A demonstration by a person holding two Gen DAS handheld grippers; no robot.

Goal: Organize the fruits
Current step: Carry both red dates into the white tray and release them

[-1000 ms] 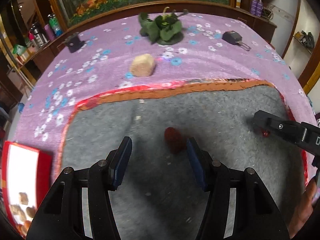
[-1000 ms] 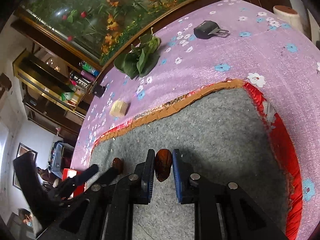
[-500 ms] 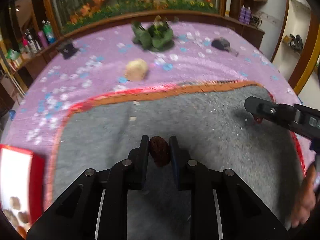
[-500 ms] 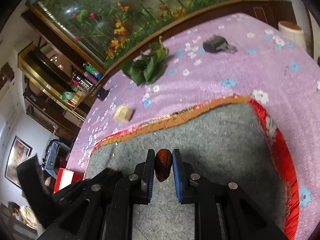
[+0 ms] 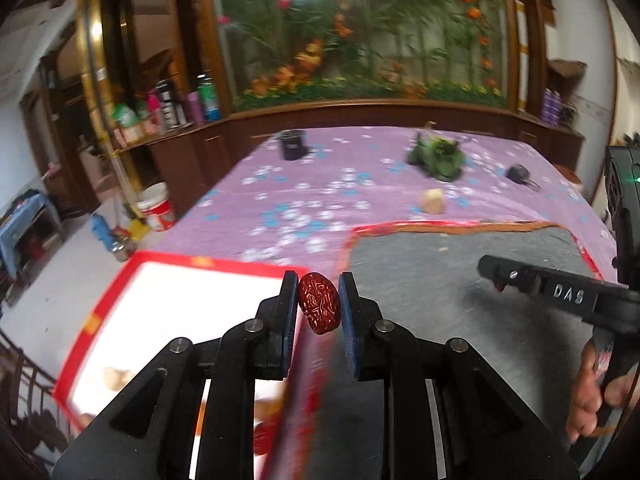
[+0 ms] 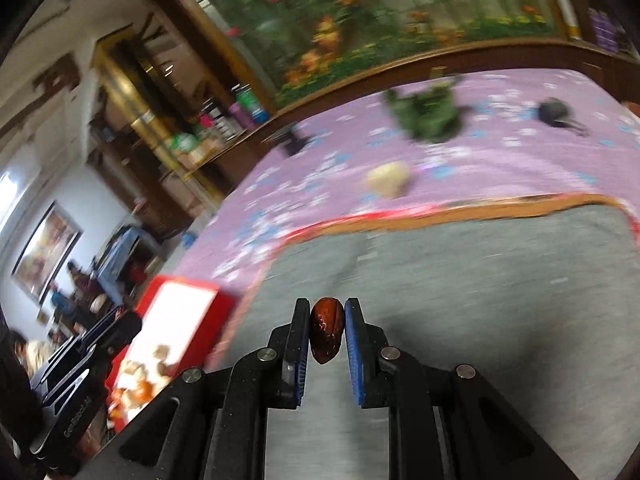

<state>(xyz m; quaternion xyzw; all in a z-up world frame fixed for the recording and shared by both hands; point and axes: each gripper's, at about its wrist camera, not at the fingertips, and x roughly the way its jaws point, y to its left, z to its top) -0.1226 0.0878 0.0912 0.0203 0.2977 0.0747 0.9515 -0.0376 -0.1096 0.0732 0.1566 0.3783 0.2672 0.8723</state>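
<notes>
L tool (image 5: 319, 307) pinched a wrinkled red date (image 5: 319, 308), long axis upright, at the red tray's (image 5: 200, 263) near rim; R tool (image 6: 327, 330), also clamping a date (image 6: 327, 335), hung farther right of tray over gray mat (image 6: 480, 280).

Room's lit pretty evenly; both views are smeared by motion blur, edges bent and blacked out by fisheye.

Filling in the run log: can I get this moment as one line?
left hand-held gripper: shut on red date | right hand-held gripper: shut on brown date | red box: left of grey mat
</notes>
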